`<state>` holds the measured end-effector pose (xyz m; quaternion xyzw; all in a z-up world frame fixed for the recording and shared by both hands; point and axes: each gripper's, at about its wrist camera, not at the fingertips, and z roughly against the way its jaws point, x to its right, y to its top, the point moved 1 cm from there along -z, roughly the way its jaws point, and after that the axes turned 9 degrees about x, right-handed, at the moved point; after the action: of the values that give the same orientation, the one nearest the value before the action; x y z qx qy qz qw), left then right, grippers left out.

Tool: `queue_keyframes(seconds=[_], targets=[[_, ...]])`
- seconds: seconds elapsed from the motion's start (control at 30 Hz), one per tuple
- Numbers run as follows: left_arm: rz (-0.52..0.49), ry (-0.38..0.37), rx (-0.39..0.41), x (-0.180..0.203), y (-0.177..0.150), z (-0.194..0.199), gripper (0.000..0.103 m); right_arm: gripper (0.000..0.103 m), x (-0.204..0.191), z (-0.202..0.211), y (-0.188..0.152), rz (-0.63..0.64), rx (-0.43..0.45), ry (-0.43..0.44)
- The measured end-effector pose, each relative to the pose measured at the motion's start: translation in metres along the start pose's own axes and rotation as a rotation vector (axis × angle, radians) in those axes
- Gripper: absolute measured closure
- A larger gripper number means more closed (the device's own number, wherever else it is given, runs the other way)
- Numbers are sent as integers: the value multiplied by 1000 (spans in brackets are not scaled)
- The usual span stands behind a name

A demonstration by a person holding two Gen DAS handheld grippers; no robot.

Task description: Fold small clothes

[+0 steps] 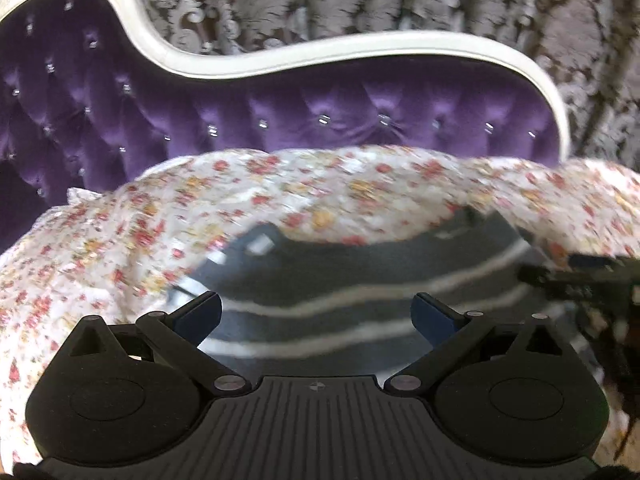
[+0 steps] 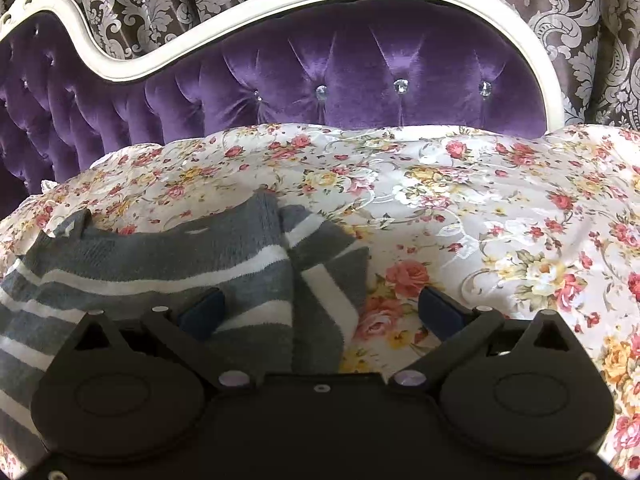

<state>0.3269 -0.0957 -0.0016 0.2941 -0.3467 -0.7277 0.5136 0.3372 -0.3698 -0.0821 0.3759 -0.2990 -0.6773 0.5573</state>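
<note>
A small grey sweater with white stripes (image 2: 168,264) lies on a floral bedspread (image 2: 460,208); its right sleeve (image 2: 324,264) is folded over by the body. In the left wrist view the sweater (image 1: 340,280) is blurred, straight ahead of my left gripper (image 1: 316,312), which is open and empty just above it. My right gripper (image 2: 320,312) is open and empty, its jaws spanning the sweater's right edge and sleeve. The right gripper also shows in the left wrist view (image 1: 580,280) at the right edge.
A purple tufted headboard with a white frame (image 2: 360,60) stands behind the bed. Patterned grey curtains (image 2: 580,20) hang behind it. The floral bedspread (image 1: 120,240) spreads left and right of the sweater.
</note>
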Motion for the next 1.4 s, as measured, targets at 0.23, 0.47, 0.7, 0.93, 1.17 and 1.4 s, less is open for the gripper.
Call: queue_keyframes(seconds=[0.23,0.47,0.7,0.93,1.17,1.4], targets=[[13,-16,-94,19,-37,-15,0,1,17,8,9,-97,7,24],[43,4,-112,19,-53,-27,0,0,40,11,17,-248,14,72],[55,58,-84,27,-63,-29,0,0,57,15,23,-491,7,266],[65,77,-77,28,-64,-30,0,0,64,25,22,-629,-34,384],[69,69,-99,26,-63,-32,0,0,64,36,-7,-656,-144,392],[71,67,-96,26,-63,-32,0,0,51,42,-19,-609,-207,434]])
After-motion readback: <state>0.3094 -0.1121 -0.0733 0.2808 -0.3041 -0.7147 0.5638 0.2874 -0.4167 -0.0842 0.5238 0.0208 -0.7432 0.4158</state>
